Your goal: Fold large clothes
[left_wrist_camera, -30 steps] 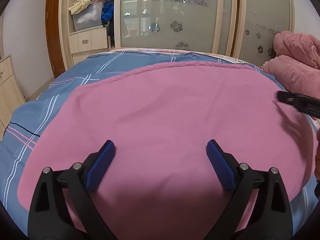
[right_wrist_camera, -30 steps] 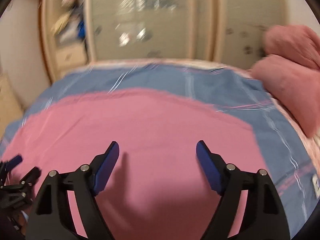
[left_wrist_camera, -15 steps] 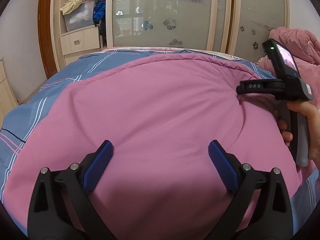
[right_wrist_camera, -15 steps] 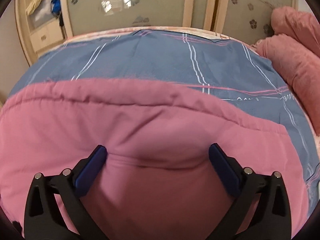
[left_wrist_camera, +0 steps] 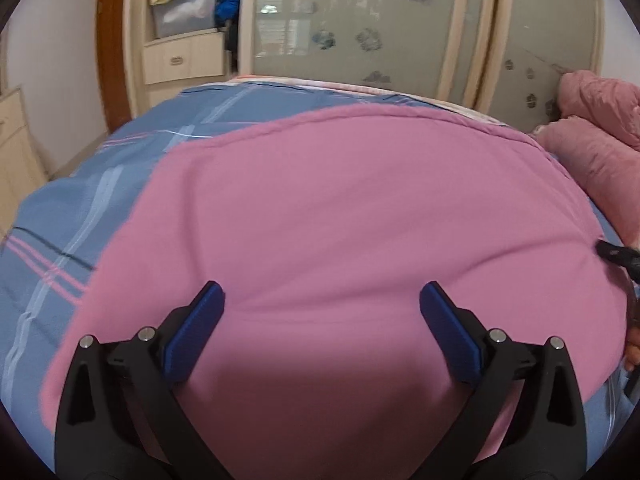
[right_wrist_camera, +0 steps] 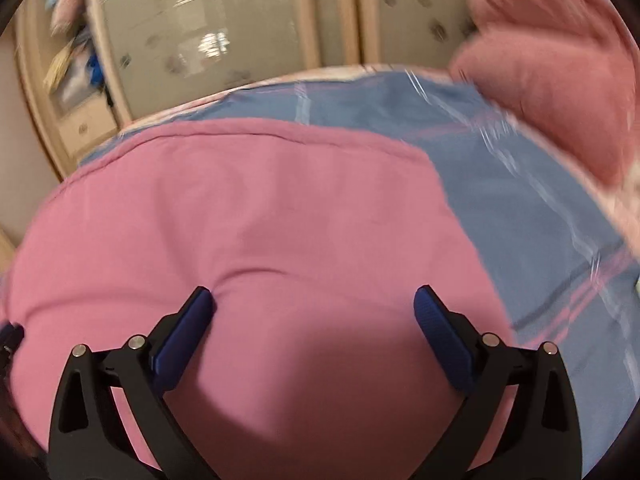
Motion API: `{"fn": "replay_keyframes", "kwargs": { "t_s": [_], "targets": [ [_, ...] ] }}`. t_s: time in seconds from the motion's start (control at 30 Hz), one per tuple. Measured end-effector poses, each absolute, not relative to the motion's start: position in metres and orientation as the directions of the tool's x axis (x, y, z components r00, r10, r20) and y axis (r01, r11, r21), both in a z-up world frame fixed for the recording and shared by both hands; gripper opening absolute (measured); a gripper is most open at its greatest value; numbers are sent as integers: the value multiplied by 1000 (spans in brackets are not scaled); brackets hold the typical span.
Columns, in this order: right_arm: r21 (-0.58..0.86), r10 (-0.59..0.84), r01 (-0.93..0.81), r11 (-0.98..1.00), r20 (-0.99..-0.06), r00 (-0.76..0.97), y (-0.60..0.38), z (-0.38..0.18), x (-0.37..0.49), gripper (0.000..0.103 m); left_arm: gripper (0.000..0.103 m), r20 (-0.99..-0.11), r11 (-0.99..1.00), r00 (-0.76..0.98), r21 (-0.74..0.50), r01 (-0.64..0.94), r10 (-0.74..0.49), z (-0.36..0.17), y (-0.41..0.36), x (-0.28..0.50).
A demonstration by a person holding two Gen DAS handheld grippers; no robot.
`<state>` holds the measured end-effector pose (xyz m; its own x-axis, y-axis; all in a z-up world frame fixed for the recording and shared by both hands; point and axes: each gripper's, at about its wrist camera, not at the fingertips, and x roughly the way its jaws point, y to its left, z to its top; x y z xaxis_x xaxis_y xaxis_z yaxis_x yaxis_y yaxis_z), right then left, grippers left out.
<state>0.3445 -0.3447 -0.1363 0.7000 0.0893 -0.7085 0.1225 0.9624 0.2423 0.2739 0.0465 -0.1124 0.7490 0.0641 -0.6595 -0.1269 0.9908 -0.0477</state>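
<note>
A large pink garment (left_wrist_camera: pixel 360 220) lies spread flat on the bed; it also fills the right wrist view (right_wrist_camera: pixel 248 216). My left gripper (left_wrist_camera: pixel 322 300) is open and empty just above the garment's near part. My right gripper (right_wrist_camera: pixel 316 300) is open and empty over the garment's right half, where a small crease runs by its left fingertip (right_wrist_camera: pixel 202 300). A black tip of the right gripper shows at the right edge of the left wrist view (left_wrist_camera: pixel 616 254).
The bed has a blue plaid sheet (left_wrist_camera: pixel 80 216), also seen in the right wrist view (right_wrist_camera: pixel 540 208). A pink quilt pile (left_wrist_camera: pixel 600 140) lies at the right. A wardrobe with frosted doors (left_wrist_camera: pixel 360 20) and a drawer cabinet (left_wrist_camera: pixel 184 56) stand behind the bed.
The right gripper has dropped from its raised position to the far right edge of the left view. The raised hump in the garment has settled flat. Both views shifted sideways.
</note>
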Motion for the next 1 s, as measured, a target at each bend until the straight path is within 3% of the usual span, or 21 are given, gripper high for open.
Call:
{"fn": "replay_keyframes", "kwargs": {
  "t_s": [0.1,0.23,0.5,0.6,1.0],
  "targets": [
    [189,-13,175,966,-641,768,-340,-104,293,99,100,-605,991,796,-88,-98,25,-83,40,244],
    [165,-4,114,980,-553,833,-312,-78,210,99,101,-520,996,854,-80,-29,-17,-37,12,184],
    [113,-4,71,991,-508,861,-267,-30,110,102,101,-384,999,923,25,22,-10,34,-48,75],
    [120,22,45,992,-504,863,-263,-14,91,102,101,-337,999,941,2,45,-41,52,-59,44],
    [61,14,15,998,-451,892,-252,10,40,102,101,-337,999,941,42,-13,27,67,-78,-7]
  ]
}}
